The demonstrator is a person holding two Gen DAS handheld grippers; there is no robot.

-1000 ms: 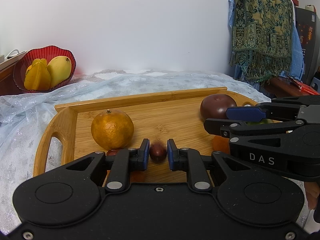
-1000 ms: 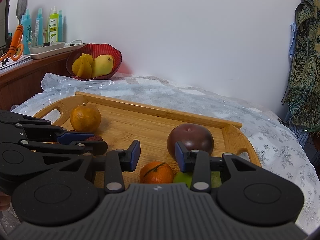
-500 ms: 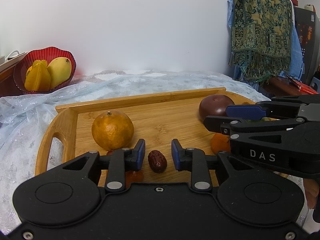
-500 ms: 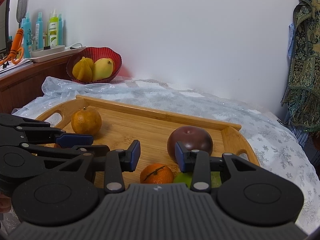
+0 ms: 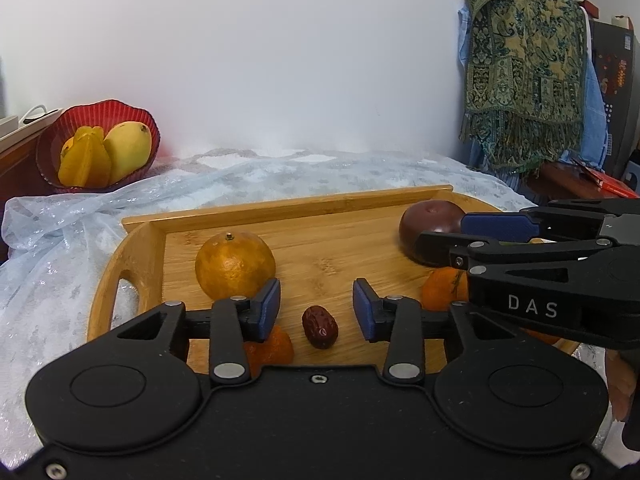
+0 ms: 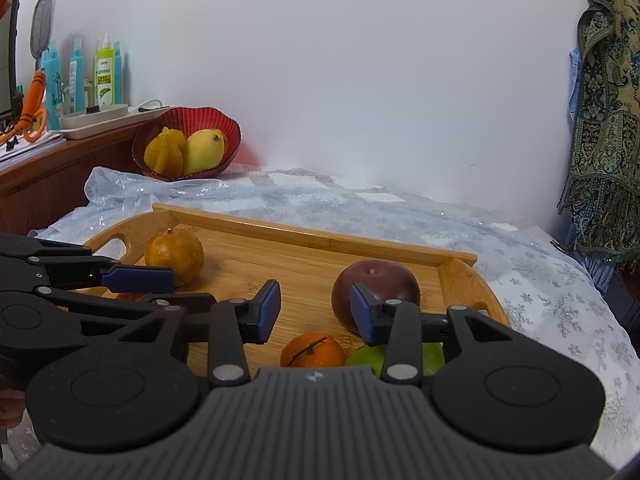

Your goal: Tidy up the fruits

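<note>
The left hand-held gripper (image 5: 316, 309) has let go of the red date (image 5: 319, 326), now lying free on the tray (image 5: 136, 248); both hand-held grippers' jaws are opening wider.

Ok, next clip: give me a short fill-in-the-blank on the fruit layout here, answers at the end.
1. The red date lies on the wooden ___, between the left gripper's opening jaws, untouched.
2. The red bowl holds a starfruit and a ___.
3. The small tangerine lies beside a ___ fruit, with the right gripper opening above.

Answers: tray; mango; green
</note>
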